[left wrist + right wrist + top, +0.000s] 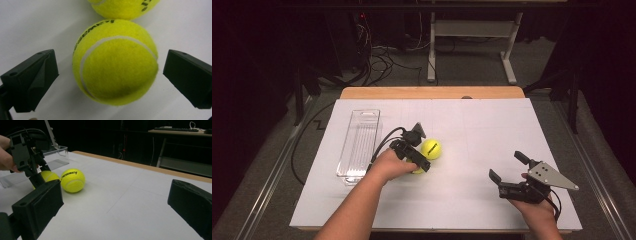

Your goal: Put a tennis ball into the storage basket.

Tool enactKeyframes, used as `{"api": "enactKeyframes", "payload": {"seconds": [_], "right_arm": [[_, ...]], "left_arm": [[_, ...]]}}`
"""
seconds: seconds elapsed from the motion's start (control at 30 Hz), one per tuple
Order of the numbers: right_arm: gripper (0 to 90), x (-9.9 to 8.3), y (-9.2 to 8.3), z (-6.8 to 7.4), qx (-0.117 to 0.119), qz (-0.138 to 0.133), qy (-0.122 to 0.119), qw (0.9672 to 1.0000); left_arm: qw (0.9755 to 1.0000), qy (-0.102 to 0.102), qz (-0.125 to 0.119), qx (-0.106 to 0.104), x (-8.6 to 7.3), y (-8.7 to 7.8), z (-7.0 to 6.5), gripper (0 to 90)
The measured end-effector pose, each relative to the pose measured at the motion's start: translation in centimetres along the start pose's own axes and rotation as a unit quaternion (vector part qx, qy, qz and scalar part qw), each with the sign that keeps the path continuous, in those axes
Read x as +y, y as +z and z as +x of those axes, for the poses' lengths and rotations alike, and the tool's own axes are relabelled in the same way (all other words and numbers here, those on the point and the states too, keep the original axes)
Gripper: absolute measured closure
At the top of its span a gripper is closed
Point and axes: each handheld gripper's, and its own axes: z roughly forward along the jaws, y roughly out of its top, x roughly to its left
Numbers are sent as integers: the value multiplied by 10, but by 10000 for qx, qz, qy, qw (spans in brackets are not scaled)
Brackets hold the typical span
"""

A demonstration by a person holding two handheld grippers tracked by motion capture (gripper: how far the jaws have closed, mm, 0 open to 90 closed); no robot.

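Our left gripper straddles the near ball with jaws wide, not touching; our right gripper hangs open, holding nothing.

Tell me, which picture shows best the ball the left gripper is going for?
The left gripper view: the near tennis ball sits large between the open jaws, untouched. From above, the left gripper mostly hides it. The right gripper view shows just a sliver.
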Motion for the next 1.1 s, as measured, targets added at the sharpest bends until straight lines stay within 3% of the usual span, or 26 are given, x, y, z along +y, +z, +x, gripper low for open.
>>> {"api": "enactKeyframes", "payload": {"seconds": [0.17, 0.27, 0.6, 1.1], "right_arm": [[4, 0, 0, 0, 2, 6, -1, 10000], [4, 0, 0, 0, -9, -2, 4, 10000], [4, 0, 0, 0, 11, 13, 10, 10000], [4, 0, 1, 0, 12, 13, 11, 10000]], "left_arm": [[10000, -71, 21, 9, 1, 2, 4, 8], [9999, -47, 52, -82, 2, 3, 4, 20], [10000, -1, 37, -67, 1, 4, 2, 74], [9996, 41, -78, -261, 0, 1, 4, 256]]}}
